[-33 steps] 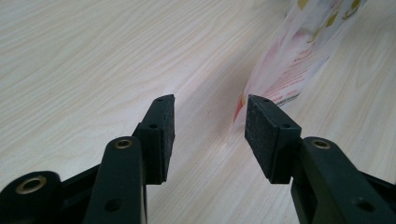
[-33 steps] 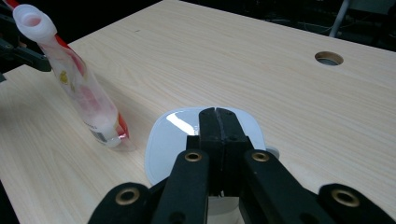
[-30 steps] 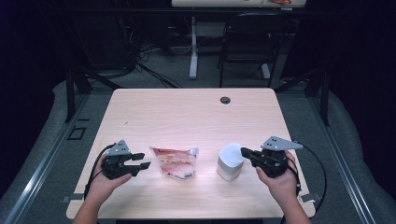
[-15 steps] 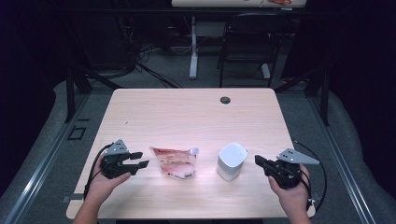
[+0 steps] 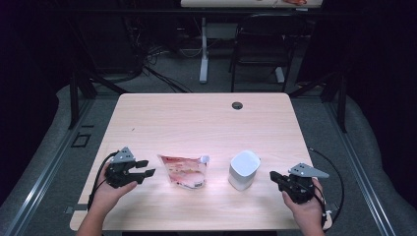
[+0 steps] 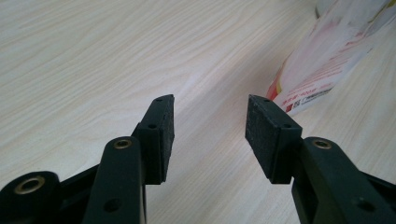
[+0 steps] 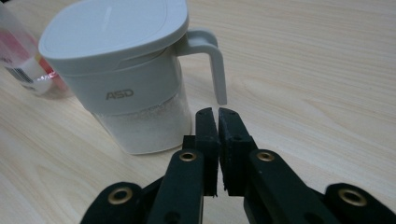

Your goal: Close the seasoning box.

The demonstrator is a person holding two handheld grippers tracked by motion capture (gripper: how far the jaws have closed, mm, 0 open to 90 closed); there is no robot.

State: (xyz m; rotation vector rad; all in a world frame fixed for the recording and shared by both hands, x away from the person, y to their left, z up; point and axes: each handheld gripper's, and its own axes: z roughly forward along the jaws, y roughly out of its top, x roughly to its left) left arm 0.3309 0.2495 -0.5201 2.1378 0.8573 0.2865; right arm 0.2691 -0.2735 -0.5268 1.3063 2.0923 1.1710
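Note:
A white lidded container (image 5: 244,169) with a side handle stands on the wooden table (image 5: 196,123). In the right gripper view the container (image 7: 116,84) holds a white powder low down. A clear red-printed pouch (image 5: 184,172) lies flat to its left. My left gripper (image 5: 147,167) rests left of the pouch, and its jaws are open and bare (image 6: 210,112) beside the pouch's corner (image 6: 327,60). My right gripper (image 5: 272,174) sits right of the container, apart from it. Its jaws (image 7: 218,112) have just been opening to a narrow slit, with nothing between them, just below the handle's tip.
A round cable hole (image 5: 237,105) sits near the table's far edge. Black cables trail from both grippers over the near corners. Beyond the table stand a chair (image 5: 260,44) and a desk leg (image 5: 203,49) on a dark floor.
My right hand has drawn back from the container, moving right and toward the near edge, and has sunk closer to the table. The left hand, pouch and container have stayed put.

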